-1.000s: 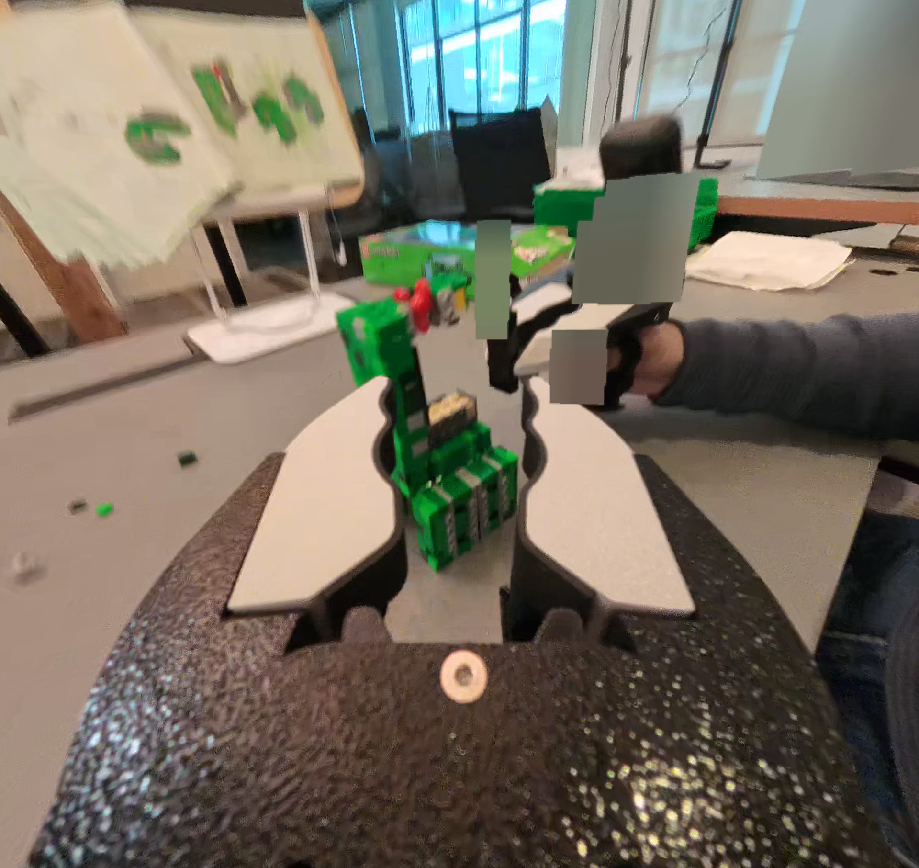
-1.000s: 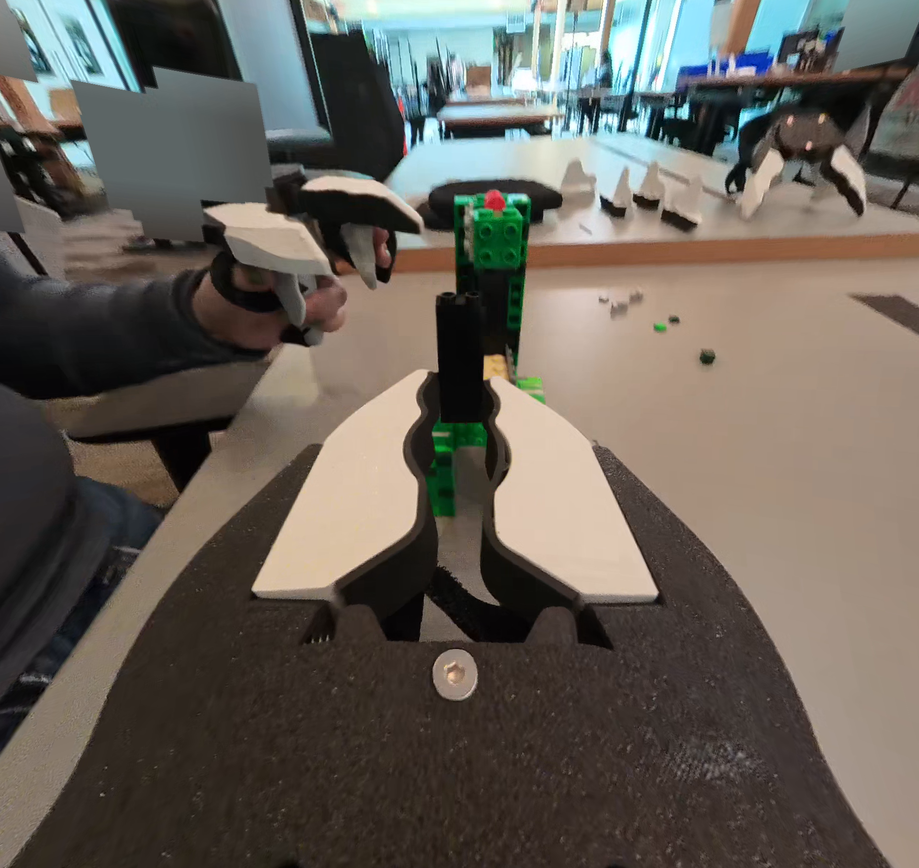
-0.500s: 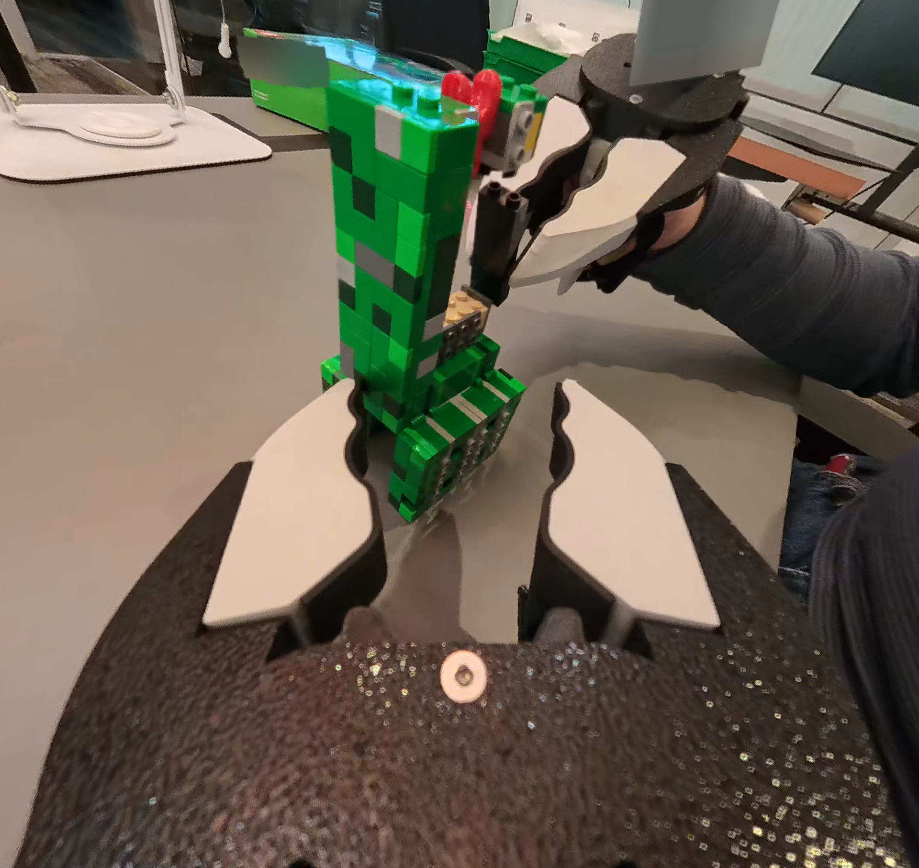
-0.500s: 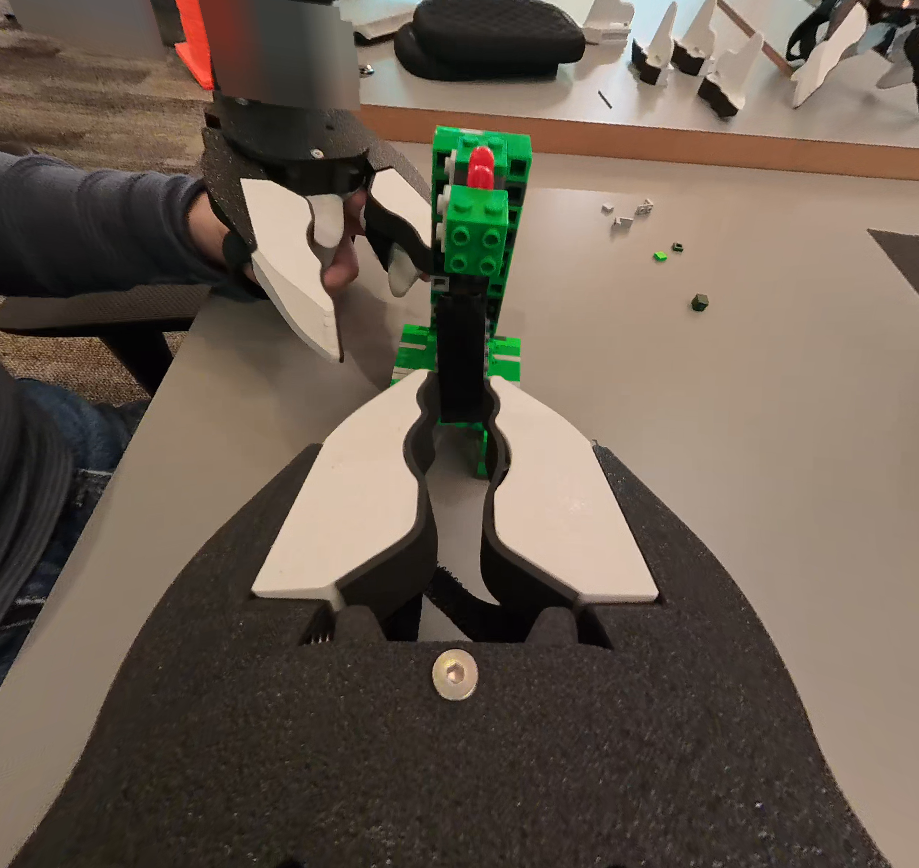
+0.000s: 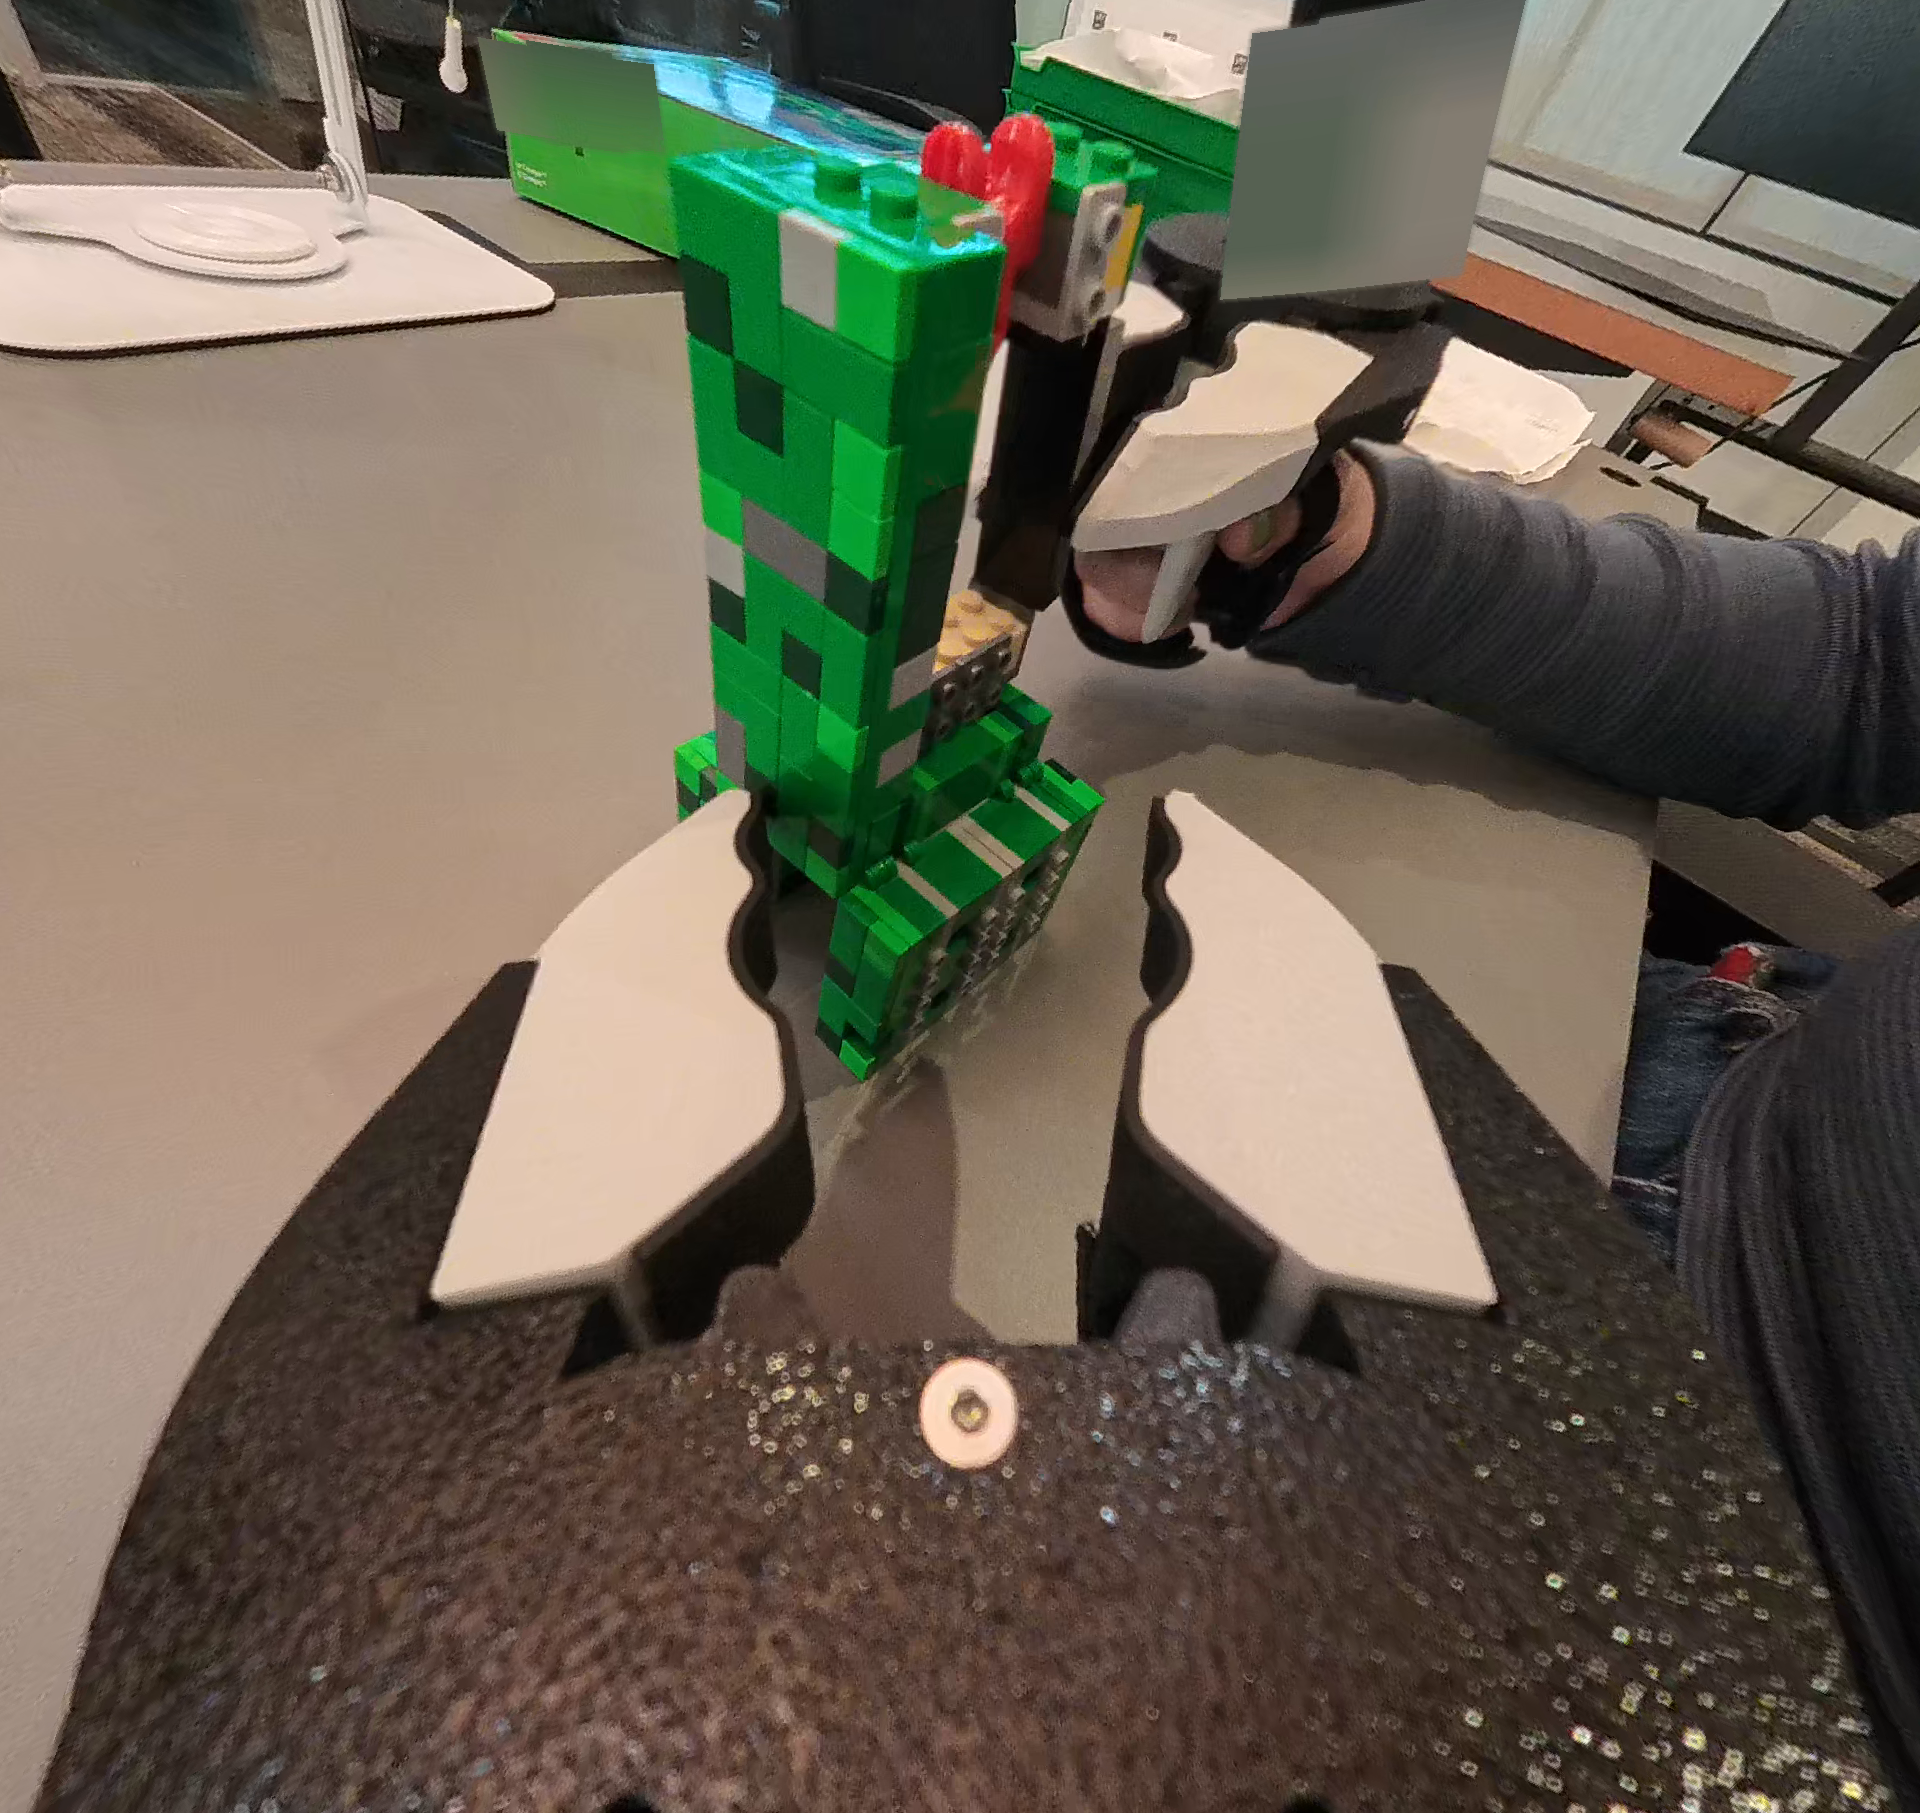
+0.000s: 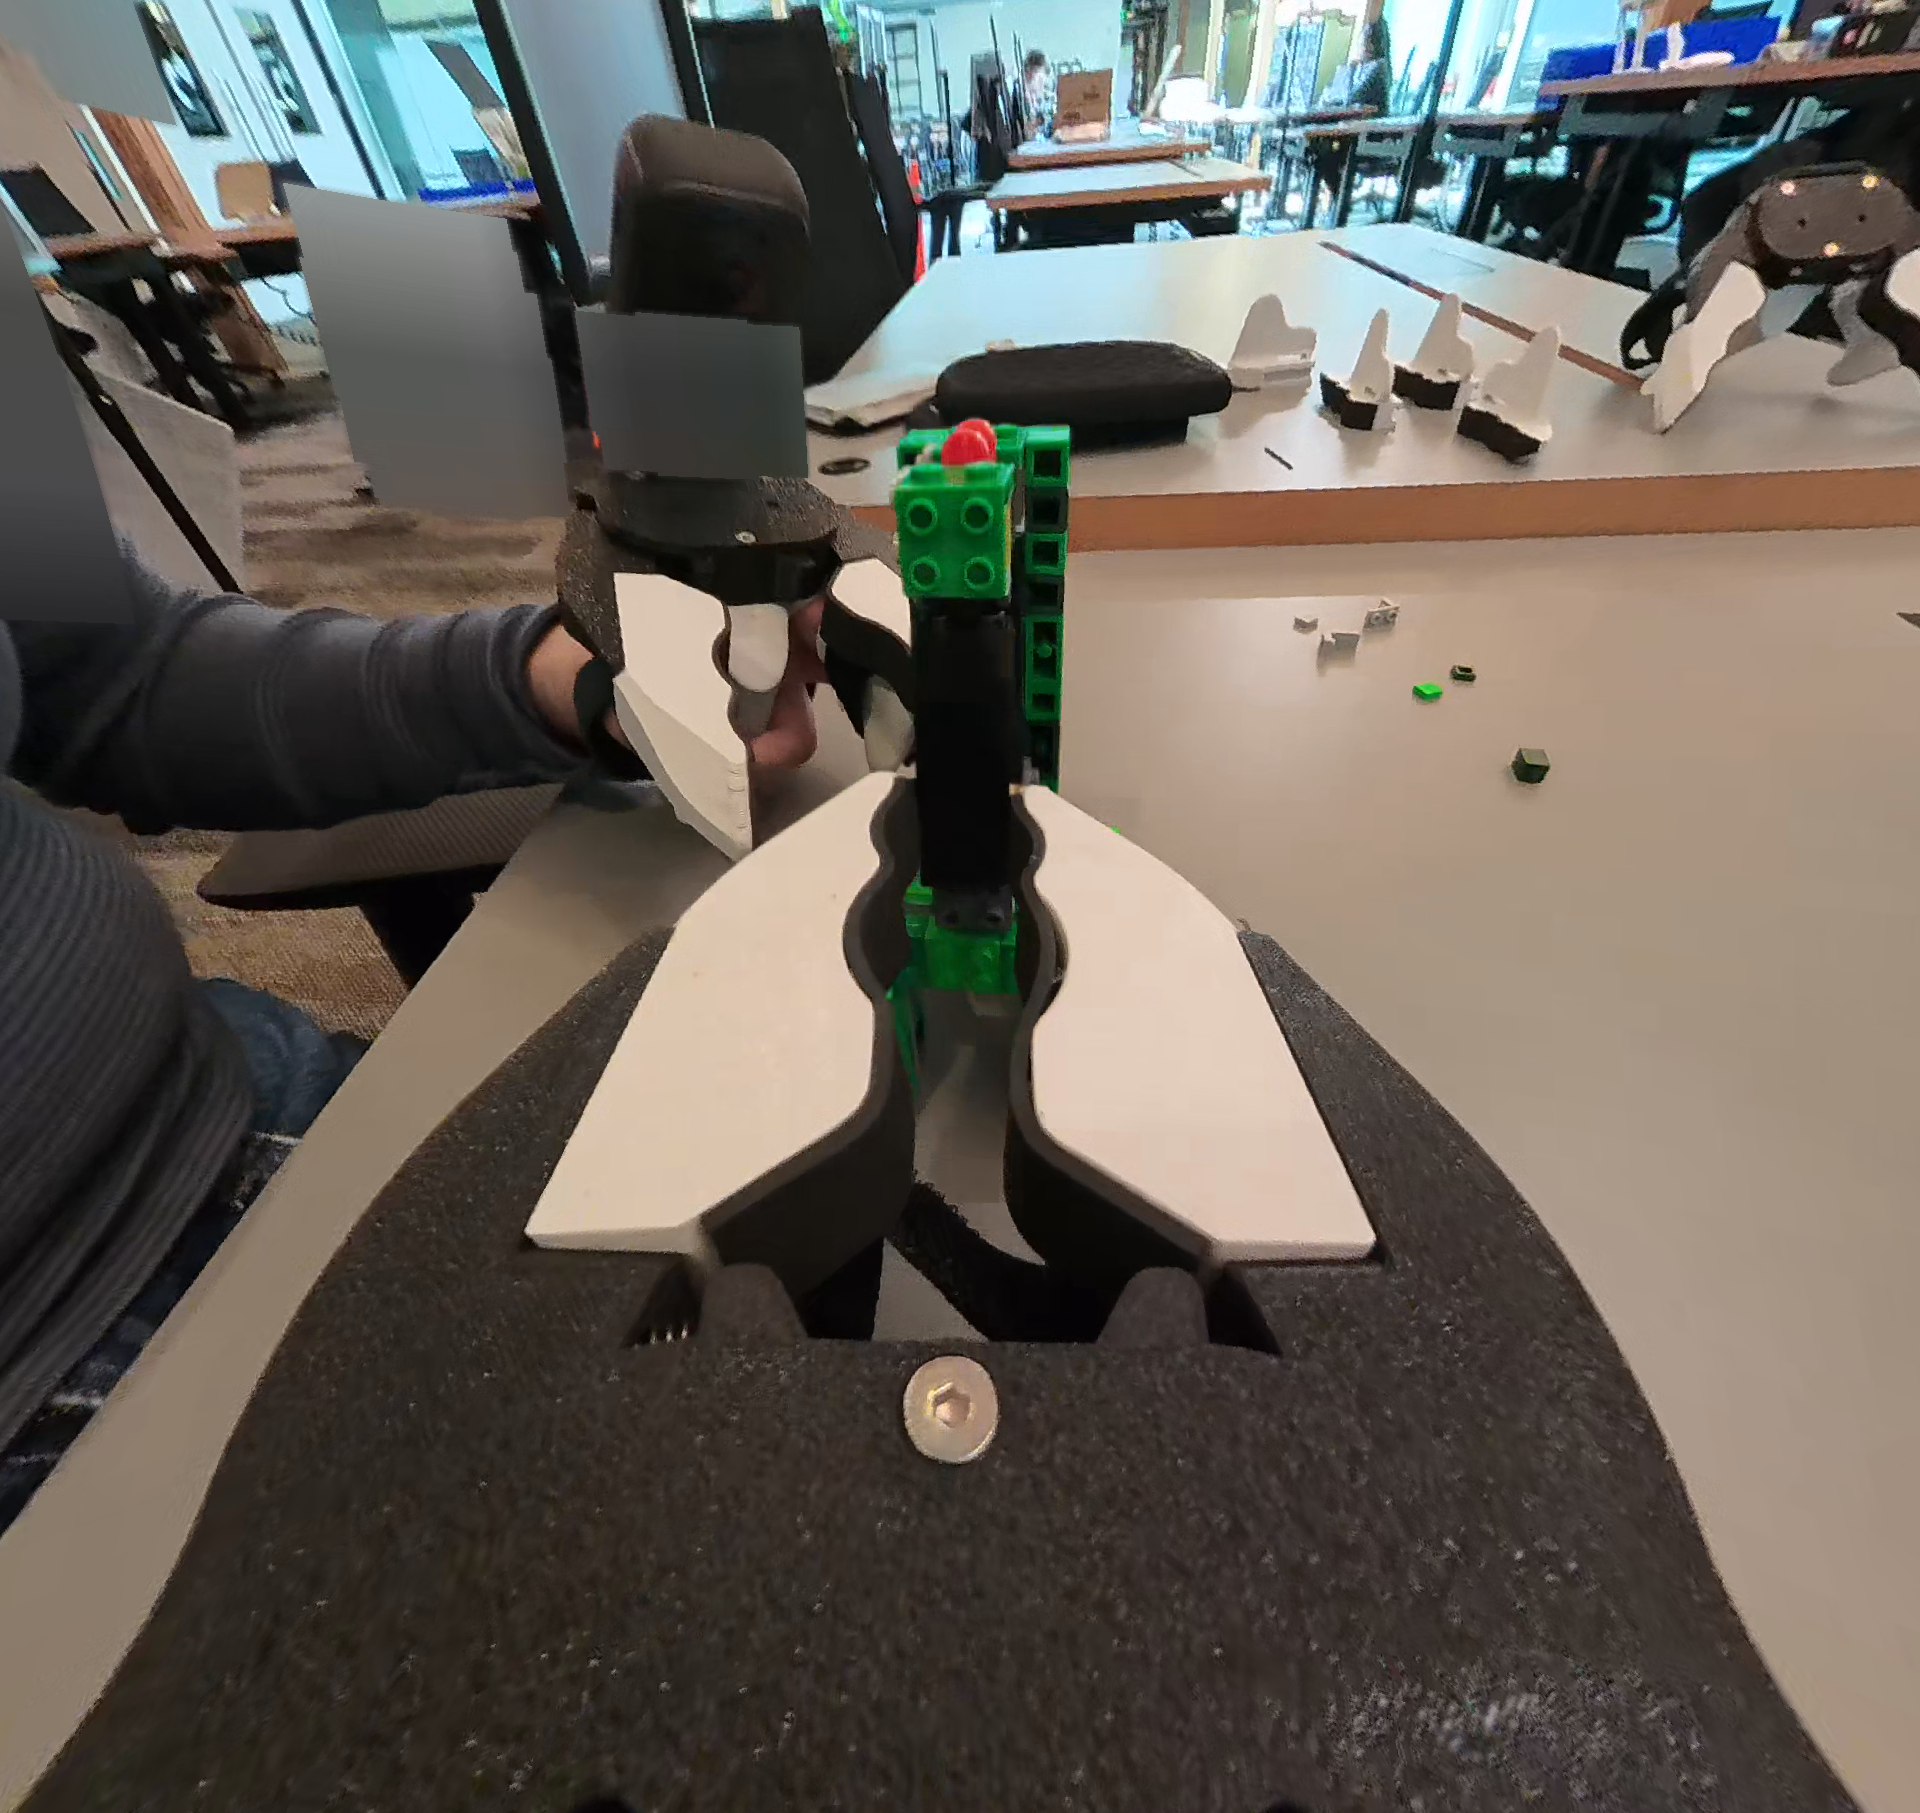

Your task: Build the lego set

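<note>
Right wrist view shows the right gripper [image 6: 961, 833] pinching a black column [image 6: 964, 724] against the green lego figure [image 5: 831, 516] standing on the table [image 5: 312, 620]. The left gripper [image 5: 951, 854] (fingers spread) flanks its base; rigid, light, top-heavy, so brace low.

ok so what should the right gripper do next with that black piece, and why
Probably press the black piece down onto the tan brick. The right gripper is shut on it, its lower end sits just at that brick beside the green tower, and the left gripper is open at the base.
</note>
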Motion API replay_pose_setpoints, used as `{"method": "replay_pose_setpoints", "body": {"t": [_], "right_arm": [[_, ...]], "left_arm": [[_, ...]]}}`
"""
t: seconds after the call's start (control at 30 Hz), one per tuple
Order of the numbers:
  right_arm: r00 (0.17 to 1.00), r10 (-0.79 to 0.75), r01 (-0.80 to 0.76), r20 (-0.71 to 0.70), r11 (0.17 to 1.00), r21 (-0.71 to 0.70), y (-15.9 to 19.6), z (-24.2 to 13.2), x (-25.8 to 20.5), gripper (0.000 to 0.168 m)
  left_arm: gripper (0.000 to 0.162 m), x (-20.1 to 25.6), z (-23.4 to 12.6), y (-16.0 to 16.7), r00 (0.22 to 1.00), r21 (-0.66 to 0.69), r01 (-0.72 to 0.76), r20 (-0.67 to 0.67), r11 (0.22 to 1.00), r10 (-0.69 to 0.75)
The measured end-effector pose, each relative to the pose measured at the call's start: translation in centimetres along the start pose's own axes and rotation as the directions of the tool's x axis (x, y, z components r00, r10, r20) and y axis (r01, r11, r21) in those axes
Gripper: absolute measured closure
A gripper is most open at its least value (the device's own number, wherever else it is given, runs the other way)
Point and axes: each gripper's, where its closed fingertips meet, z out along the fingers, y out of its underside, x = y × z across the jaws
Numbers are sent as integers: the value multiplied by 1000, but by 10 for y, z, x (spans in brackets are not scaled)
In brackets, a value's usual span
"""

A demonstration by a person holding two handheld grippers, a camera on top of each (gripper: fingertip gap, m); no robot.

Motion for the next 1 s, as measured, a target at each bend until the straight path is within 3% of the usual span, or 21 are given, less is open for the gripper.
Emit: {"method": "replay_pose_setpoints", "body": {"t": [0.67, 1.0], "right_arm": [[990, 130, -136, 47, 977, 162, -2, 5, 2, 152], [991, 119, -127, 59, 980, 154, -2, 7, 2, 152]], "left_arm": [[99, -9, -4, -2, 998, -34, -56, -12, 998, 55], [98, -8, 7, -27, 905, -52, -284, -344, 957, 250]]}}
